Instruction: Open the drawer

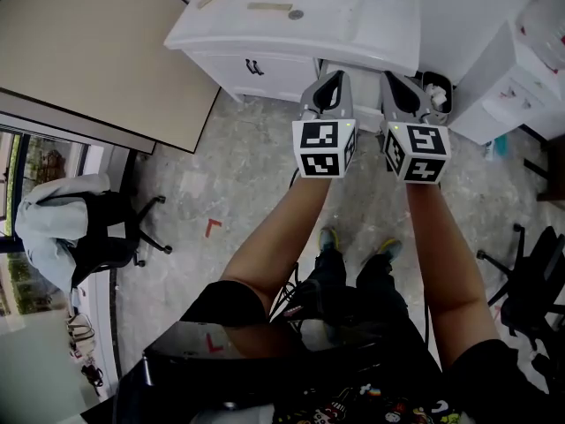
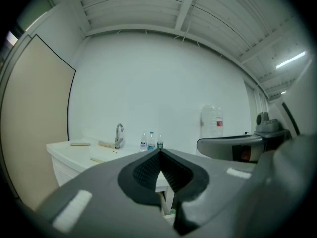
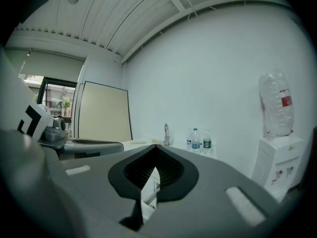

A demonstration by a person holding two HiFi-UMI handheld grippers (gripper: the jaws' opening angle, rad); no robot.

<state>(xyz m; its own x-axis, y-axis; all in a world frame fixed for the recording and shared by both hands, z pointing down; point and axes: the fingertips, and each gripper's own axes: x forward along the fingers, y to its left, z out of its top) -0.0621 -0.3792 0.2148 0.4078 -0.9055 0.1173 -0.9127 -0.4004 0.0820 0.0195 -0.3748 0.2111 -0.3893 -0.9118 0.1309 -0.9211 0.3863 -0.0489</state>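
Observation:
A white cabinet stands ahead under a white counter. Its drawer front carries a black handle and looks closed. I hold both grippers out in front, above the floor and well short of the cabinet. The left gripper is shut with nothing in it, and its jaws meet at the tip in the left gripper view. The right gripper is beside it, also shut and empty. Neither touches the handle. The left gripper view shows the counter, but the drawer is hidden behind the jaws.
A large beige board leans at the left. An office chair with a pale jacket stands at the lower left. A white water-dispenser unit and a dark chair are at the right. Bottles and a tap are on the counter.

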